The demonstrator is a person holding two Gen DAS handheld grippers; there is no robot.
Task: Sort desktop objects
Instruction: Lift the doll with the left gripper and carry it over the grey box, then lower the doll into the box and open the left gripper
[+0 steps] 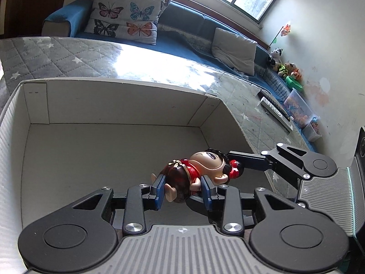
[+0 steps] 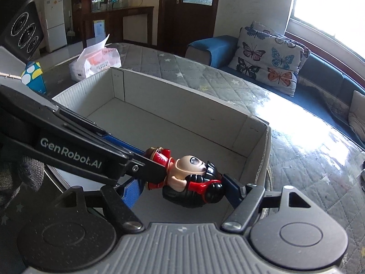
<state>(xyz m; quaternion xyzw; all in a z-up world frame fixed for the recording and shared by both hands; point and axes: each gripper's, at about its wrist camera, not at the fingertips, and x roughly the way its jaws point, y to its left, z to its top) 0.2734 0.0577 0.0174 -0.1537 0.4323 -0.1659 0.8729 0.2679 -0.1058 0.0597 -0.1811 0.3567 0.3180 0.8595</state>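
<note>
A small doll figurine (image 1: pixel 196 173) with a big tan head, black hair and a red dress lies sideways above the floor of a white cardboard box (image 1: pixel 68 105). My left gripper (image 1: pixel 183 190) is shut on the doll's legs and lower body, blue pads on each side. In the right wrist view the same doll (image 2: pixel 187 173) lies across my right gripper (image 2: pixel 182 190), whose blue pads sit at either side of its head and hair, closed on it. The left gripper's arm crosses that view from the left. The box (image 2: pixel 182 91) holds nothing else that I can see.
The box stands on a grey quilted table cover with stars (image 2: pixel 308 164). A tissue pack (image 2: pixel 95 61) and a blue dotted carton (image 2: pixel 34 75) stand beyond the box's far left. A remote control (image 1: pixel 276 111) and a clear bin of toys (image 1: pixel 298 109) lie to the right. A blue sofa with butterfly cushions (image 1: pixel 127 13) is behind.
</note>
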